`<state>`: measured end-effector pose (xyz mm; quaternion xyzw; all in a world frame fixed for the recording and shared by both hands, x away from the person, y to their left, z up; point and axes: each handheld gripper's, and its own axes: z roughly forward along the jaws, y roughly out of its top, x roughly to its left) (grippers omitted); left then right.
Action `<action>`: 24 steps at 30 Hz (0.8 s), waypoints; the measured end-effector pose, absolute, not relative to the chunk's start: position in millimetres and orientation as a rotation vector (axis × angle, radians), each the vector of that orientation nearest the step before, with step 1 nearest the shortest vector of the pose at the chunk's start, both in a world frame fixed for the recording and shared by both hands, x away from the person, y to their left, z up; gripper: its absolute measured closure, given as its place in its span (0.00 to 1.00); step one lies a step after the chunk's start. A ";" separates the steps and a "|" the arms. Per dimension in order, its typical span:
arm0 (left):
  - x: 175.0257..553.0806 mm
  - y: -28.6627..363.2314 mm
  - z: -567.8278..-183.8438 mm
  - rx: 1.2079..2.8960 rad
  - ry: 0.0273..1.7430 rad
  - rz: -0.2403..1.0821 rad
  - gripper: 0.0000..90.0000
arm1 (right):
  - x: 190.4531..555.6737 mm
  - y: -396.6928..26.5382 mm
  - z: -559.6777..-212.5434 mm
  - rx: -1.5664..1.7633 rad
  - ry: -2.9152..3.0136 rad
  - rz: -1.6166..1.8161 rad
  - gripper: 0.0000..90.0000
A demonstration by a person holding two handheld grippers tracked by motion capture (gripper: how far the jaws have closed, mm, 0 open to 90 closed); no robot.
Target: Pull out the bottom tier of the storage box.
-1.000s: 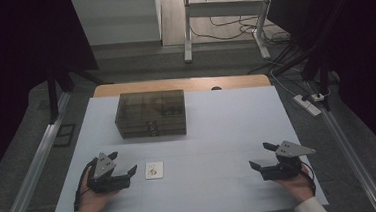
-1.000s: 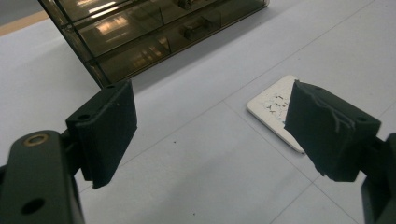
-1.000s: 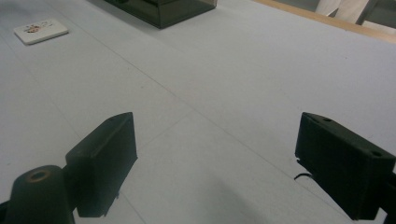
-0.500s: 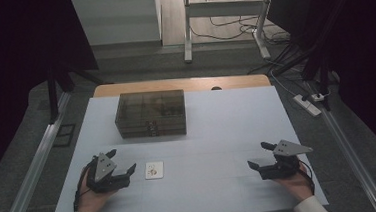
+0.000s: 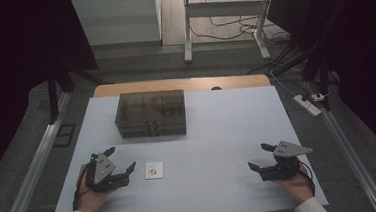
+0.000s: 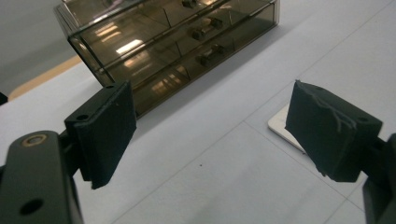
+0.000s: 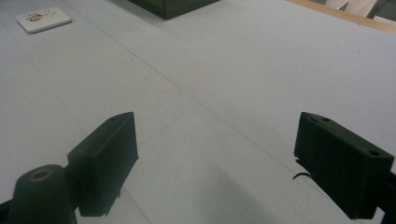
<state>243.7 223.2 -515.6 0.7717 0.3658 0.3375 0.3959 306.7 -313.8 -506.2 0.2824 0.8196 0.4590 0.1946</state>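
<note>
At the left of the table, the left gripper rests low on the white surface with its jaws spread wide and nothing between them. Just to its right lies a small white card with a little picture on it, flat on the table and apart from the jaws; in the left gripper view its corner peeks out beside the right jaw. Farther back, toward the middle of the table, stands a smoky transparent drawer box with small objects in its compartments; what they are I cannot tell. At the right, well apart from both things, the right gripper also sits with jaws wide and empty. I judge that the work is at its very beginning, the hands waiting before the first reach. The next move probably calls for the left gripper to turn toward the card and come down on its edges, which is delicate because the card lies so flat.
</note>
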 end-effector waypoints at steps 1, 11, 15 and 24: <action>243.7 223.5 -515.3 1.955 0.920 0.869 0.18 | 307.1 -313.7 -506.3 0.788 2.302 1.279 0.14; 245.0 220.4 -516.0 1.991 0.857 0.964 0.18 | 308.7 -312.1 -507.8 0.781 2.319 1.259 0.15; 245.2 218.6 -516.1 1.994 0.826 0.999 0.18 | 309.3 -312.0 -508.3 0.784 2.323 1.247 0.15; 245.8 218.0 -516.2 1.990 0.797 1.036 0.16 | 309.6 -311.1 -509.5 0.781 2.326 1.240 0.15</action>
